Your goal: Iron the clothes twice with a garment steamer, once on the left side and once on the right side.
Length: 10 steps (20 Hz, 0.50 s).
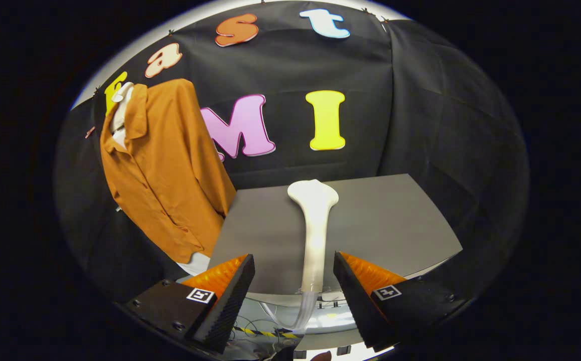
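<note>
Steamer [314,235] lengthwise between open claw [294,286]

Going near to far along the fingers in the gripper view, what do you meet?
Open gripper, fingers either side of the steamer handle without pressing it → white garment steamer lying on the grey table → black cloth wall.

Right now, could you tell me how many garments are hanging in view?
1: an orange shirt hangs beyond the open tongs, beside the grey table where the white steamer lies. Others may be hidden.
</note>
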Each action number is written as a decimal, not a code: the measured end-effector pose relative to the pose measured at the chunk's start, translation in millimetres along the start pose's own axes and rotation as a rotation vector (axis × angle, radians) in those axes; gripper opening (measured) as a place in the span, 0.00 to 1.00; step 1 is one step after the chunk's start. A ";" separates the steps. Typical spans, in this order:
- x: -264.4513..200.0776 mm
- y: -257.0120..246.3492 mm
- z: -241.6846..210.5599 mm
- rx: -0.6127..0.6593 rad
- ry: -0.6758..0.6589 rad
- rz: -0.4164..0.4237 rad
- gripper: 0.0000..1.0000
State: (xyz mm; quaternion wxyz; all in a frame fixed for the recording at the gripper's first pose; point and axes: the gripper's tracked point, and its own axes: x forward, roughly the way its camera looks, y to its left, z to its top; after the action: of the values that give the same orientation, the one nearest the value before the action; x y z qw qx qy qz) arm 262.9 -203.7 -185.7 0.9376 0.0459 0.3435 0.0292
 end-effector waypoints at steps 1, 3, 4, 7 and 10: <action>14.8 -6.4 -4.1 0.000 0.032 -0.008 0.99; 44.6 -15.4 -9.5 0.009 0.077 -0.009 0.99; 55.9 -21.6 -10.9 0.018 0.097 -0.016 0.99; 85.8 -33.8 -16.5 0.046 0.157 -0.024 0.97; 104.5 -34.0 -24.9 0.061 0.206 -0.009 0.82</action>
State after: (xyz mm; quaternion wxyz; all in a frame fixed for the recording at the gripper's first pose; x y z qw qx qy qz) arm 327.2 -226.9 -275.2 0.8957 0.0698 0.4387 0.0192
